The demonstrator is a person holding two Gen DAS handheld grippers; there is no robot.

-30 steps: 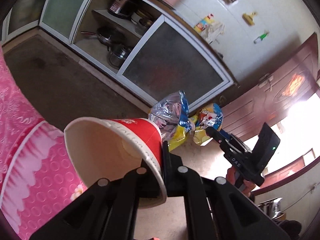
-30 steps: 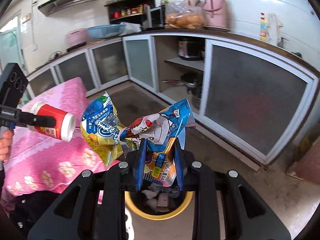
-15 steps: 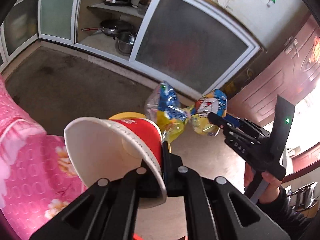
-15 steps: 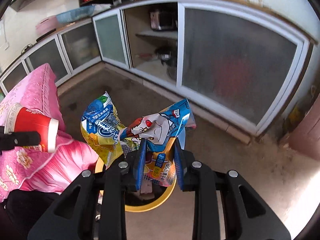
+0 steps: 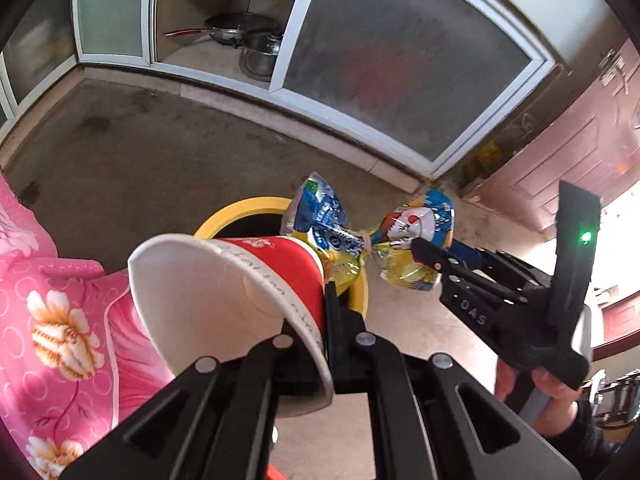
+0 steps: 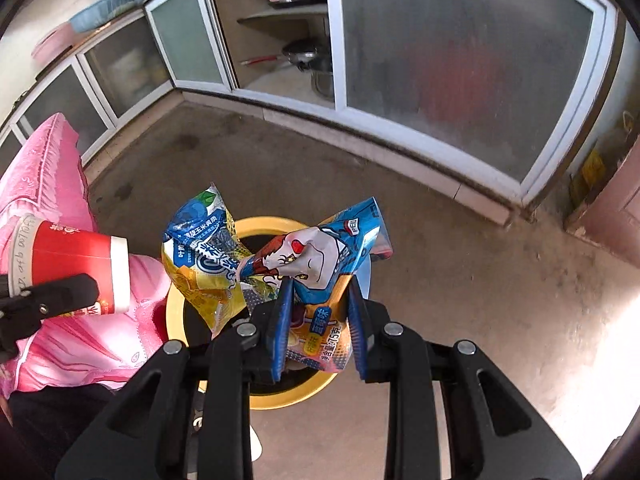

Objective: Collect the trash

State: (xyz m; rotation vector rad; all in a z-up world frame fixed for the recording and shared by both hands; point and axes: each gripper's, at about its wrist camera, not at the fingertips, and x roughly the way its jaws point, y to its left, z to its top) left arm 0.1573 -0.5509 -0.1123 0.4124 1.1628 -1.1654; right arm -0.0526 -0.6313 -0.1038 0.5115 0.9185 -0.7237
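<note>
My left gripper (image 5: 324, 300) is shut on the rim of a red paper cup (image 5: 224, 288), which lies on its side with its white mouth towards the camera. In the right wrist view the same red paper cup (image 6: 72, 264) hangs at the left, over the pink cloth. My right gripper (image 6: 320, 300) is shut on crumpled blue and yellow snack wrappers (image 6: 280, 264), held above a yellow-rimmed trash bin (image 6: 264, 224) on the floor. The left wrist view shows the snack wrappers (image 5: 368, 236) and right gripper (image 5: 420, 248) over the trash bin (image 5: 240, 212), just right of the cup.
A pink flowered cloth (image 5: 48, 312) covers furniture at the left. White cabinets with frosted doors (image 6: 460, 52) run along the back, one bay open with pots (image 5: 256, 52) inside. A reddish wooden door (image 5: 568, 152) stands at the right. A person's hand (image 5: 540, 388) holds the right gripper.
Both grippers have come down and tilted towards the floor. The trash bin now shows under the wrappers and beside the cup. Both grips are unchanged.
</note>
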